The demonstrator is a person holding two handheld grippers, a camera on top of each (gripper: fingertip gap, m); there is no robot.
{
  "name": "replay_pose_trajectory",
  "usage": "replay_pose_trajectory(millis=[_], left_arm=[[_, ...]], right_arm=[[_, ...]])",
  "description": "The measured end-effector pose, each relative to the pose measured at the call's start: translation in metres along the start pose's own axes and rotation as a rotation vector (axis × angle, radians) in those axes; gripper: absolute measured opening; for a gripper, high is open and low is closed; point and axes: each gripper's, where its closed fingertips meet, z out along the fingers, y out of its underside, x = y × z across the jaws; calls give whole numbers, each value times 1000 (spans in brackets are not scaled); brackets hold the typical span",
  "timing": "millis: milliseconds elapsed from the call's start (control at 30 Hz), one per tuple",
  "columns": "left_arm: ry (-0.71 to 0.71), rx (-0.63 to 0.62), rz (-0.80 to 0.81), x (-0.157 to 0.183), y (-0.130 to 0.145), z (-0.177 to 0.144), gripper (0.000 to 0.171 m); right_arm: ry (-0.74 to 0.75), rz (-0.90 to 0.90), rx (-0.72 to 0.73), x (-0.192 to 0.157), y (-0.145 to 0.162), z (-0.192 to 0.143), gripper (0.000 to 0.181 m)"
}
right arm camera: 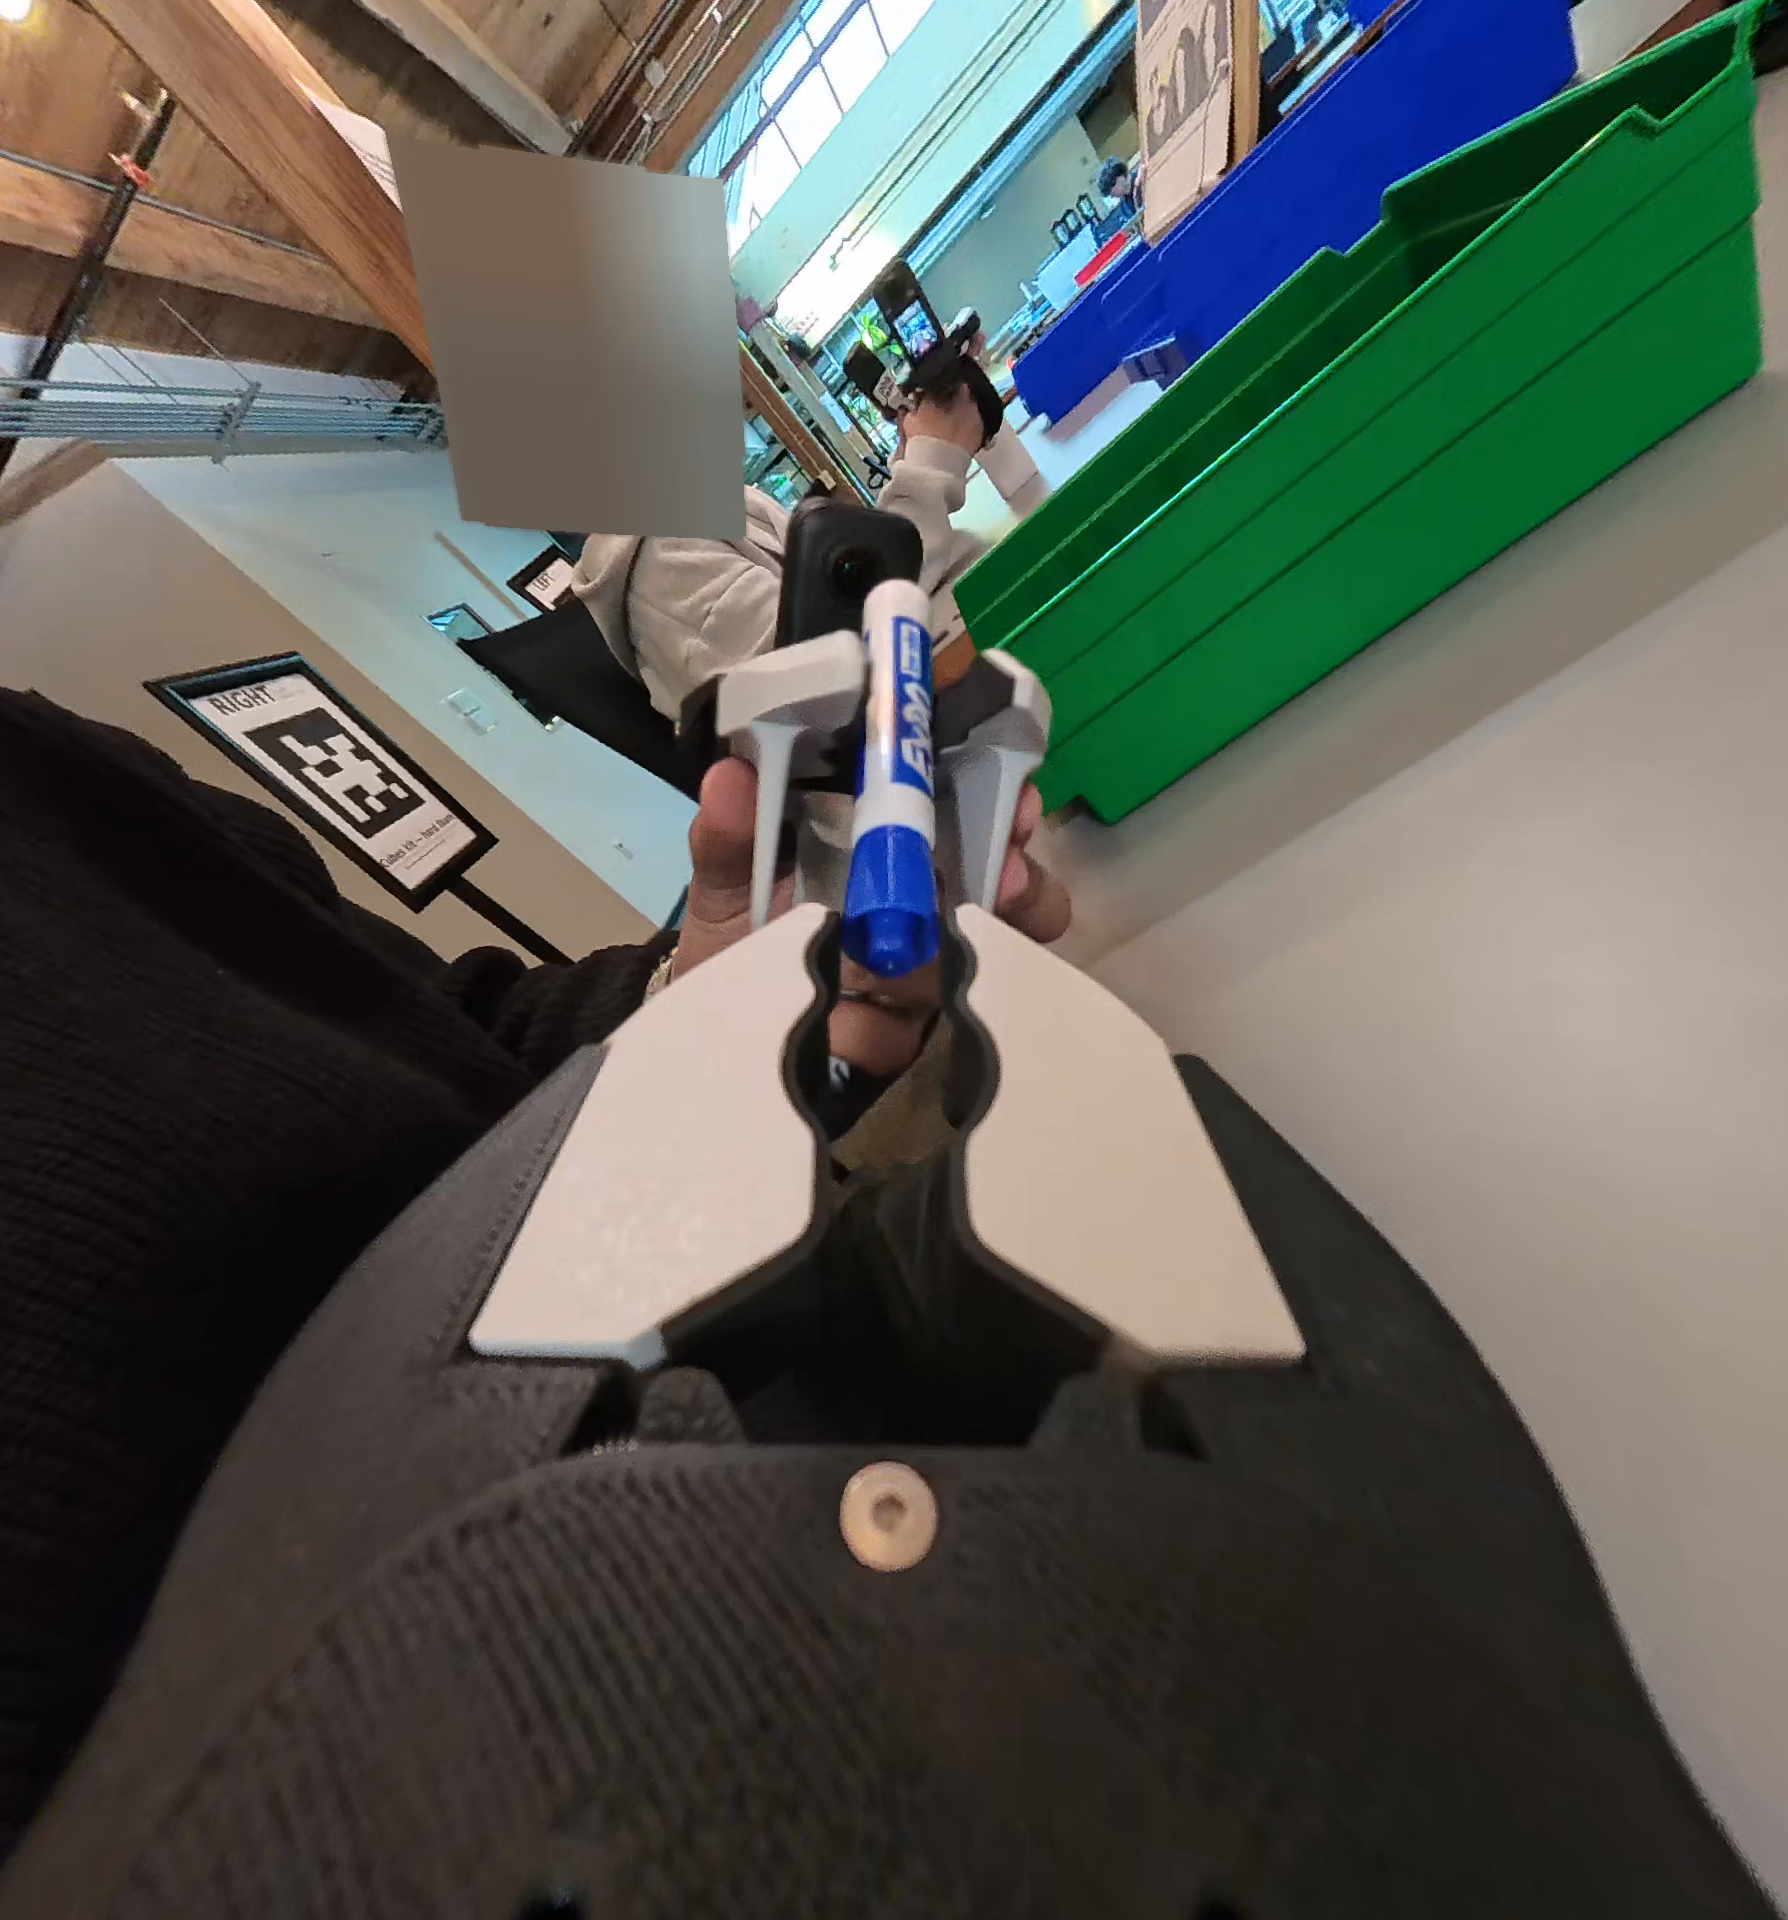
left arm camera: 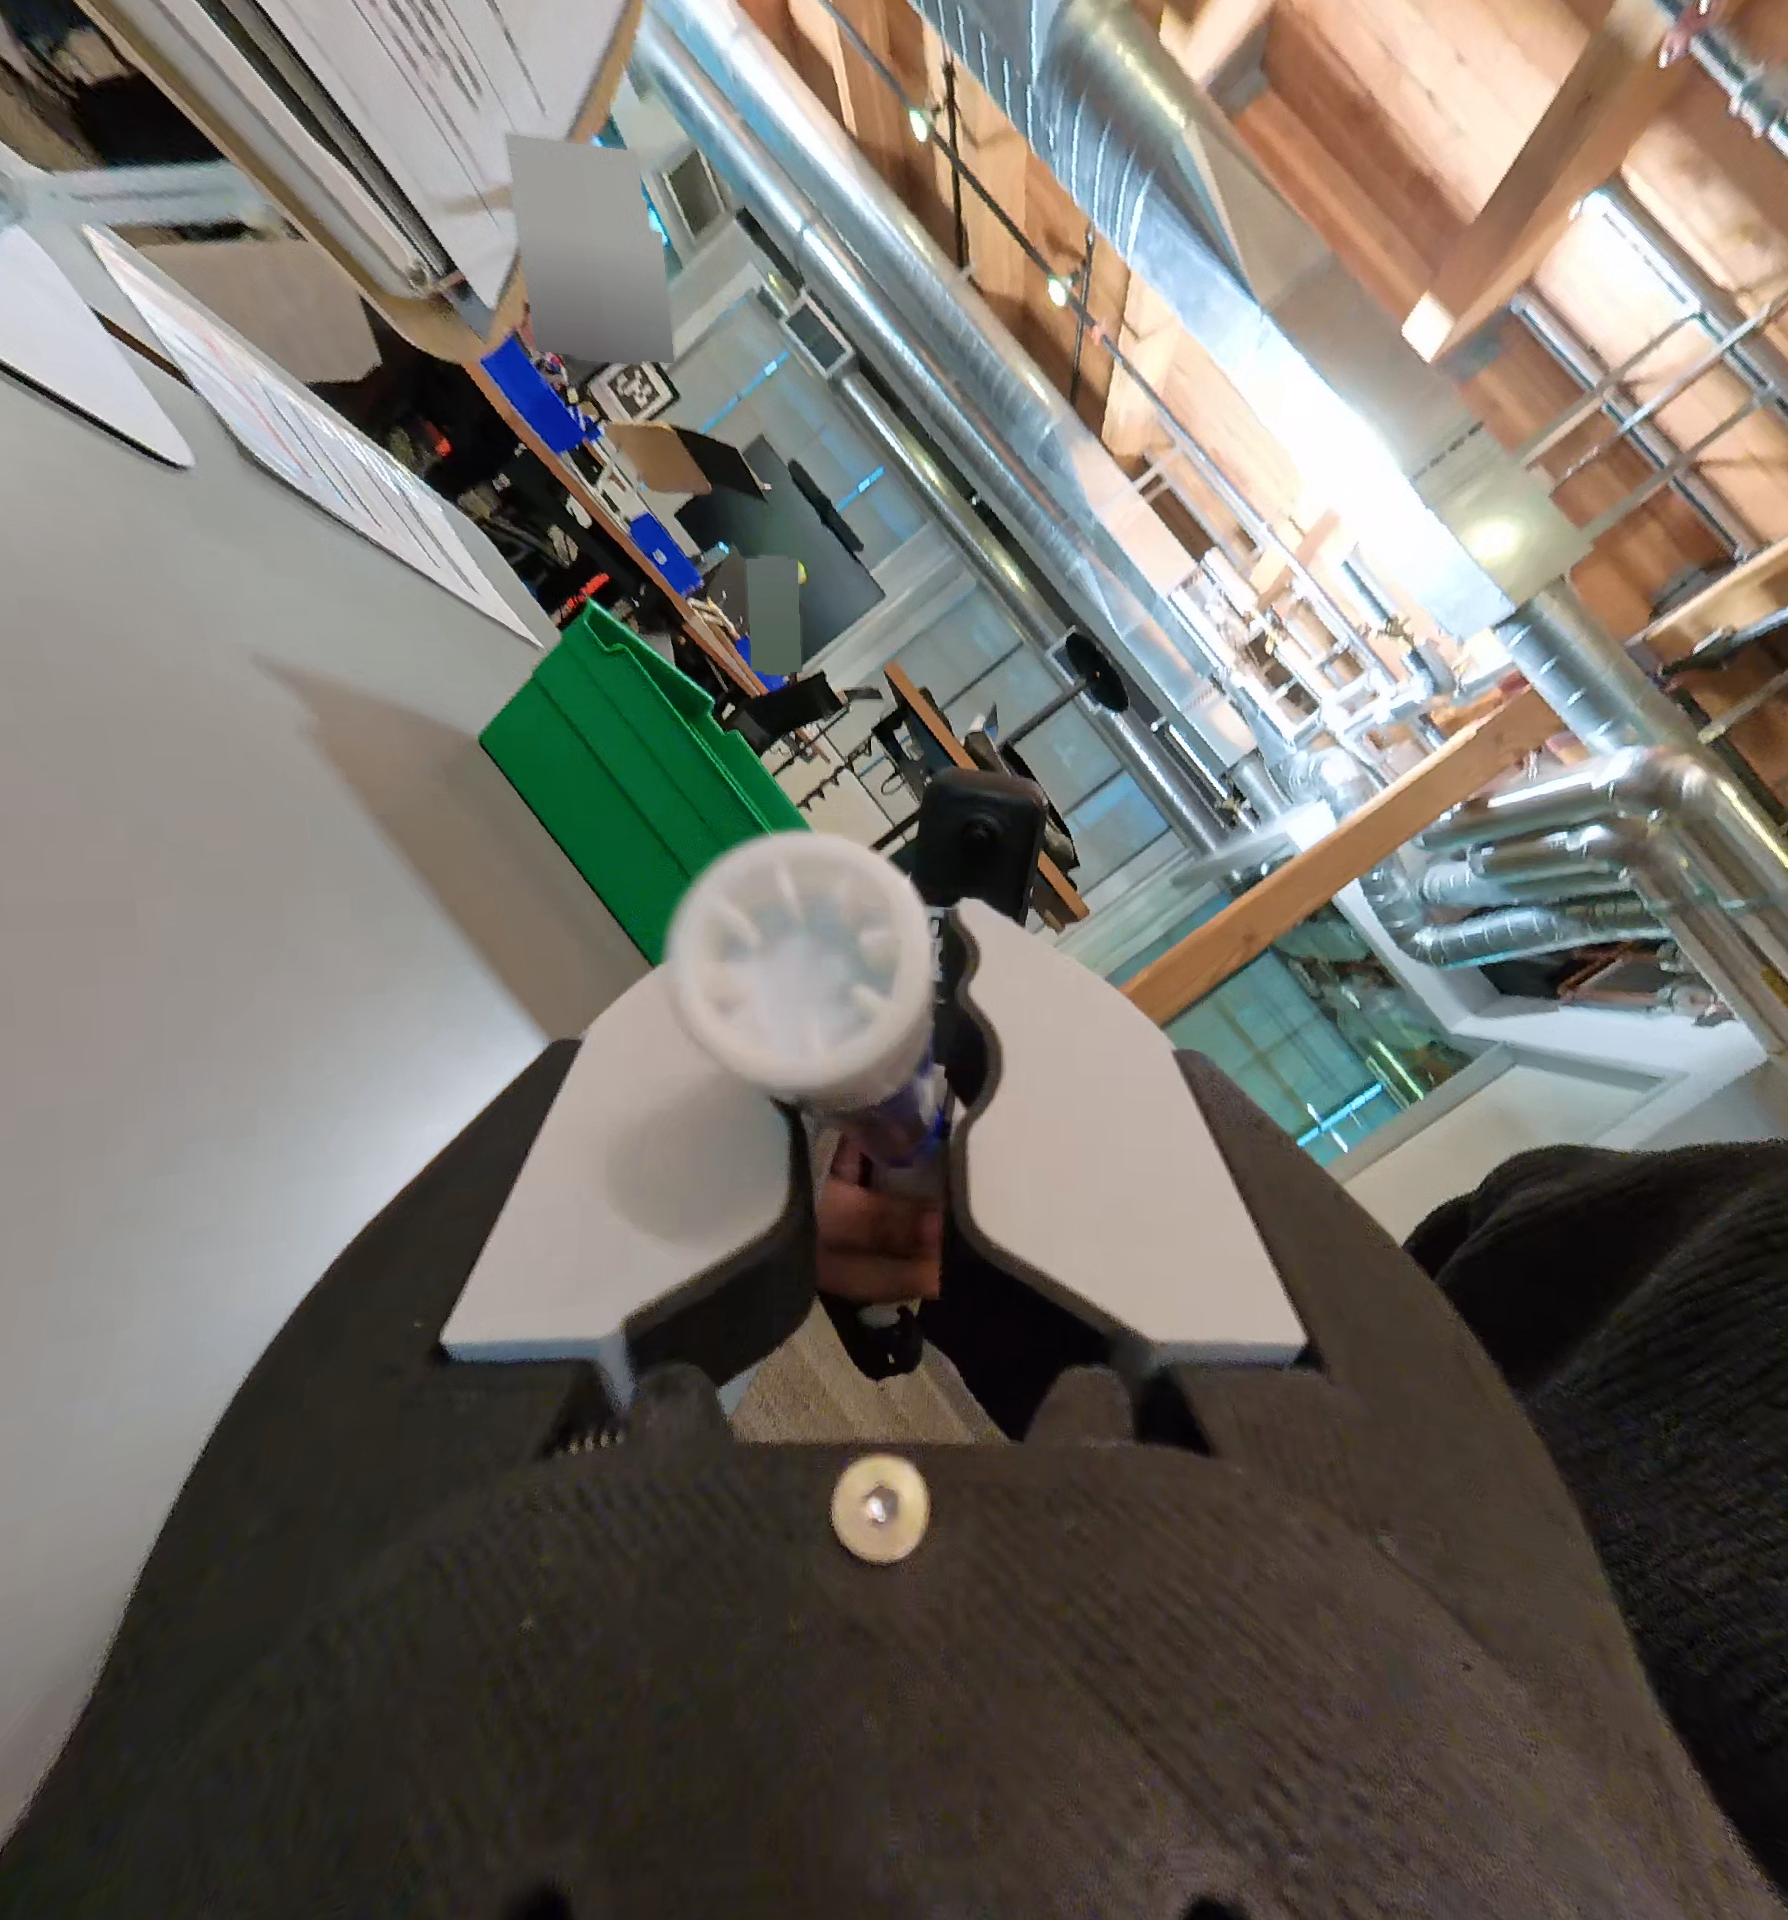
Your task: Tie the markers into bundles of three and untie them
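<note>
Grey table (right arm camera: pixel 1492 935) lies under both grippers, with a green bin (right arm camera: pixel 1389 499) beyond them. Left gripper (left arm camera: pixel 874 1049) is clamped on the white barrel of a marker (left arm camera: pixel 802 987), its butt end toward the camera. Right gripper (right arm camera: pixel 890 935) sits narrow around the blue cap (right arm camera: pixel 890 904), apparently touching, though a firm grip cannot be told. Cap is on the marker.

Off to your side sits a green bin (right arm camera: pixel 1389 499) on the pale grey table (right arm camera: pixel 1492 1039) — a blue bin (right arm camera: pixel 1337 197) just behind it. A framed sign with a black-and-white marker (right arm camera: pixel 334 779) stands farther back; silver ducts (left arm camera: pixel 973 343) run under wooden beams (left arm camera: pixel 1316 883).
</note>
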Motion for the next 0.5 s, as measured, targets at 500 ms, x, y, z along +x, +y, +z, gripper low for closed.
replay_pose_trajectory(millis=[500], left_arm=[[49, -20, -13, 7, 7, 3, 12]], right_arm=[[9, -97, -255, -6, 49, 22, 19]])
